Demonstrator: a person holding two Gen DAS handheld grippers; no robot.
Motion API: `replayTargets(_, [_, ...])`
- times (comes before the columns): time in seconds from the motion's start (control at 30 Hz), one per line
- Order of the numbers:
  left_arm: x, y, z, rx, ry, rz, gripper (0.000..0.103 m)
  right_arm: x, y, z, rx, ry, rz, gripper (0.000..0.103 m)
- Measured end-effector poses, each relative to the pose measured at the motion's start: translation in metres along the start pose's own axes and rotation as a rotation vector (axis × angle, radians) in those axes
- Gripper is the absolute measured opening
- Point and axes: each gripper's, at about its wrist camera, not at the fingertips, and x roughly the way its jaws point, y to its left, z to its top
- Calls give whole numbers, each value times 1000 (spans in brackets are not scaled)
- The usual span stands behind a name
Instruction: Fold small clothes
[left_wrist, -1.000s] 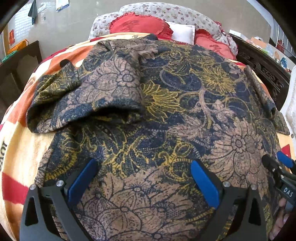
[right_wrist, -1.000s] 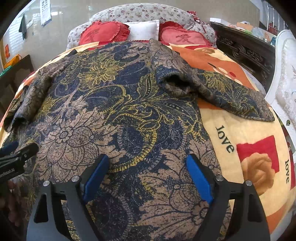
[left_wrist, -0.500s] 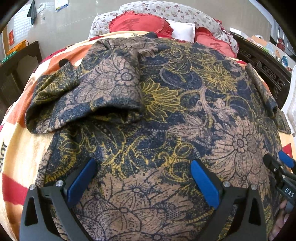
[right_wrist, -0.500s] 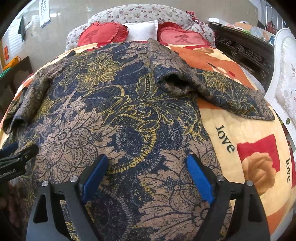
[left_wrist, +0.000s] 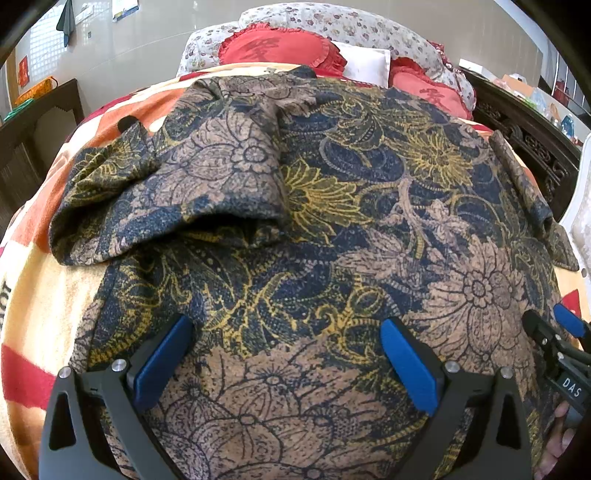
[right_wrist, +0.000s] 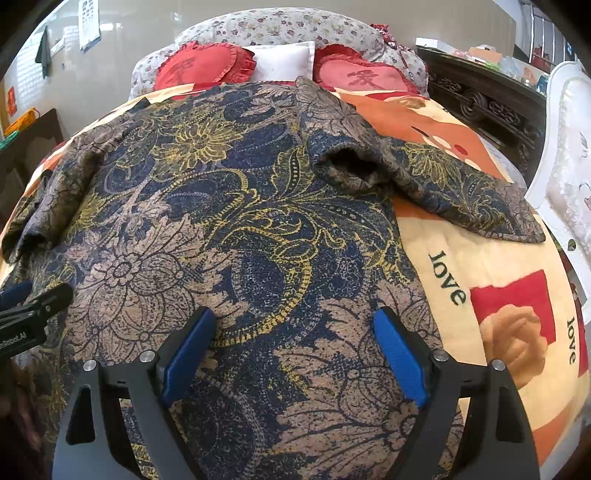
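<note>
Floral-print garment (left_wrist: 332, 229), one, beneath two wide-spread claws: left (left_wrist: 288, 354), right (right_wrist: 295, 343).

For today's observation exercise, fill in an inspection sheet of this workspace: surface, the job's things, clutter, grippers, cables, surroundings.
Surface: bed with a printed blanket reading "love".
Job's things: floral garment spread flat, one sleeve folded onto the body, the other sleeve lying out over the blanket.
Clutter: nothing seen.
Grippers: left gripper and right gripper both open, empty, over the near hem.
Cables: nothing seen.
Surroundings: red cushions, white pillow, dark carved furniture, tiled wall.
</note>
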Motion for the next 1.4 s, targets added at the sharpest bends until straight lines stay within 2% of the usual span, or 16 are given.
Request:
replayTargets(0.6, [1, -1, 0, 2, 1, 4, 103, 1, 2, 0, -6, 1, -16, 100])
replayTargets(0.83, [1, -9, 0, 39, 0, 50, 103, 1, 2, 0, -5, 0, -16, 100])
replayTargets(1.4, [1, -7, -1, 28, -1, 40, 103, 1, 0, 0, 2, 0, -7, 100])
